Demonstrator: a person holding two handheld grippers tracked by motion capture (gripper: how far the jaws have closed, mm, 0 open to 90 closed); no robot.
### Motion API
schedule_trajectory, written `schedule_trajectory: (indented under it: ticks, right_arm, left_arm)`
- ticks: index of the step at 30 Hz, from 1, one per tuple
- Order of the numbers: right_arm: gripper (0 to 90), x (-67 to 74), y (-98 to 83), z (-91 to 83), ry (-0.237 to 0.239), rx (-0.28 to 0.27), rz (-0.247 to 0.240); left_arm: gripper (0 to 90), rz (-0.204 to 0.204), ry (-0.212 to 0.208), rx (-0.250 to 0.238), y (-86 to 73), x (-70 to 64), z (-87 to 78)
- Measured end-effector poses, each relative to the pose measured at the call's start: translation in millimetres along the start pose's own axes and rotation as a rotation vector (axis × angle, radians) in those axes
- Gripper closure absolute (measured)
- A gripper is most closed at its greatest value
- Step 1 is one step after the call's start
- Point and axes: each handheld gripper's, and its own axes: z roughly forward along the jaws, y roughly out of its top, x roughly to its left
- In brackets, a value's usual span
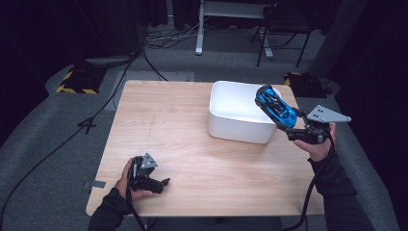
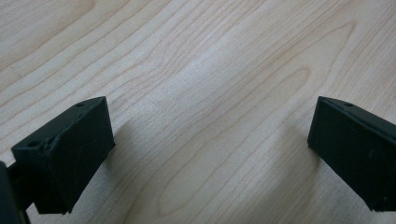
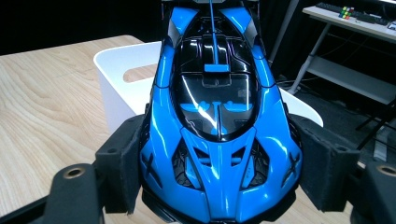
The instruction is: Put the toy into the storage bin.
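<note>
A blue and black toy car (image 1: 275,106) hangs in the air over the right rim of a white bin (image 1: 231,126), nose tilted up and away. My right gripper (image 1: 291,129) is shut on the car's rear end. In the right gripper view both pads (image 3: 122,161) press the sides of the car (image 3: 217,116), with the bin (image 3: 119,93) behind it. My left gripper (image 1: 163,183) rests low at the table's front left, held by a hand. Its jaws stand wide apart in the left gripper view (image 2: 210,154), with bare wood between them.
The wooden table (image 1: 173,120) stands on a grey floor with black cables (image 1: 57,144) at the left. A chair (image 1: 281,29) and a desk leg (image 1: 199,29) stand beyond the far edge. A shelf (image 3: 350,28) shows behind the car.
</note>
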Motion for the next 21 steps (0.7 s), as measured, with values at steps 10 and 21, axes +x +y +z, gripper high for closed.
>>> schedule_trajectory:
  ticks: [10, 21]
  right_arm:
    - [26.7, -9.1, 6.9, 14.3, 0.001, 0.043, -0.010]
    - [26.7, -14.7, 10.8, 29.5, 0.014, 0.083, 0.003]
  left_arm:
    - [0.5, 0.000, -0.001, 0.000, 0.0, 0.0, 0.0]
    - [0.5, 0.000, 0.000, 0.000, 0.0, 0.0, 0.0]
